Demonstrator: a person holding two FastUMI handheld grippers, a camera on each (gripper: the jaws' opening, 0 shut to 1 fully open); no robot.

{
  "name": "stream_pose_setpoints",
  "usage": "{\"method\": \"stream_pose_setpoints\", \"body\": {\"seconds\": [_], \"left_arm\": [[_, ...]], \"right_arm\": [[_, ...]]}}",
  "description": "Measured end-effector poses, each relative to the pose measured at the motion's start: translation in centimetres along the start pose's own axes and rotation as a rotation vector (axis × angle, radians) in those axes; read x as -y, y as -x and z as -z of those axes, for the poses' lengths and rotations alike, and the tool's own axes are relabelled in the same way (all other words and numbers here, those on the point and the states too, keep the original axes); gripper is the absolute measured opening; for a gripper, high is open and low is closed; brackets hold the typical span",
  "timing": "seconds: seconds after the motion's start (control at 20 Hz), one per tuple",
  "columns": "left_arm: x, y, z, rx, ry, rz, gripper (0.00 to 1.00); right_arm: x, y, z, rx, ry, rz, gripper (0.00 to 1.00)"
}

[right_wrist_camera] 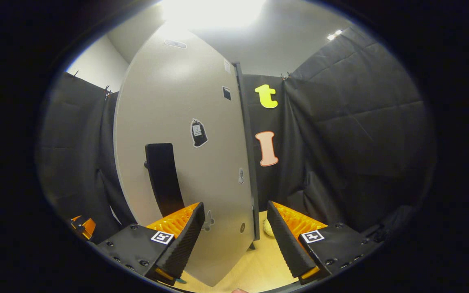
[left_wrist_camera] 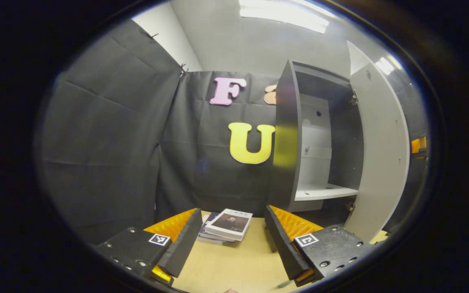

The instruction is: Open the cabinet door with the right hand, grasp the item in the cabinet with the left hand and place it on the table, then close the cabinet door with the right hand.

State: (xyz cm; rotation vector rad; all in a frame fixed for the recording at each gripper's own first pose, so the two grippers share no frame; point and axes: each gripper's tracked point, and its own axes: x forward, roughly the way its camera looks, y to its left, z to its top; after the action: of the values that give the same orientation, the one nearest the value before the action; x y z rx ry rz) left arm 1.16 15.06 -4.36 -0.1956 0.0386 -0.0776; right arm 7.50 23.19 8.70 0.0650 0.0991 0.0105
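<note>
Books (left_wrist_camera: pixel 227 226), a small stiff stack likely light but slick-covered, are lying on the table (left_wrist_camera: pixel 234 264) at twelve o'clock between my empty, spread left gripper (left_wrist_camera: pixel 233 240) jaws, while I am holding the right gripper (right_wrist_camera: pixel 234 240) open astride the cabinet door (right_wrist_camera: pixel 177 122) edge, its handle (right_wrist_camera: pixel 163 179) at ten o'clock.

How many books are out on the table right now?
2 at least: a light-covered top book lying on a darker book, stacked on the table ahead of the open left gripper. More could be hidden underneath.

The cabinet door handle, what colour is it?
Black. The handle shows best in the right gripper view, against the pale grey cabinet door.
</note>
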Motion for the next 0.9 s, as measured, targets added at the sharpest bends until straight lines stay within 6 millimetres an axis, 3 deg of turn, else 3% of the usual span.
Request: {"method": "stream_pose_setpoints", "body": {"seconds": [0.15,0.35,0.4,0.45,0.5,0.55,0.65,0.9], "left_arm": [[-1.1,0.8,-0.2,0.0,-0.013,-0.023,0.92],[-2.2,1.9,-0.6,0.0,-0.029,-0.052,0.95],[-2.4,2.2,-0.6,-0.001,-0.036,-0.06,0.95],[-2.7,2.4,-0.6,-0.002,-0.042,-0.066,0.95],[-2.7,2.6,-0.6,-0.005,-0.047,-0.068,0.95],[-2.7,2.7,-0.7,-0.007,-0.05,-0.069,0.92],[-2.2,2.8,-1.1,-0.006,-0.059,-0.063,0.95],[1.5,2.6,-2.4,0.008,-0.092,-0.045,0.92]], "right_arm": [[-2.9,-1.0,0.2,-0.007,0.003,-0.067,0.98],[-7.1,-3.0,0.1,-0.005,0.019,-0.181,0.98],[-8.2,-3.2,0.4,-0.007,0.028,-0.206,0.93],[-9.0,-3.4,0.7,-0.009,0.04,-0.224,0.98],[-9.3,-3.4,0.9,-0.009,0.052,-0.235,0.93],[-9.4,-3.3,0.9,-0.007,0.057,-0.244,0.98],[-9.5,-3.0,0.9,-0.006,0.054,-0.266,0.98],[-8.5,-2.9,1.1,-0.007,0.047,-0.291,0.98]]}}
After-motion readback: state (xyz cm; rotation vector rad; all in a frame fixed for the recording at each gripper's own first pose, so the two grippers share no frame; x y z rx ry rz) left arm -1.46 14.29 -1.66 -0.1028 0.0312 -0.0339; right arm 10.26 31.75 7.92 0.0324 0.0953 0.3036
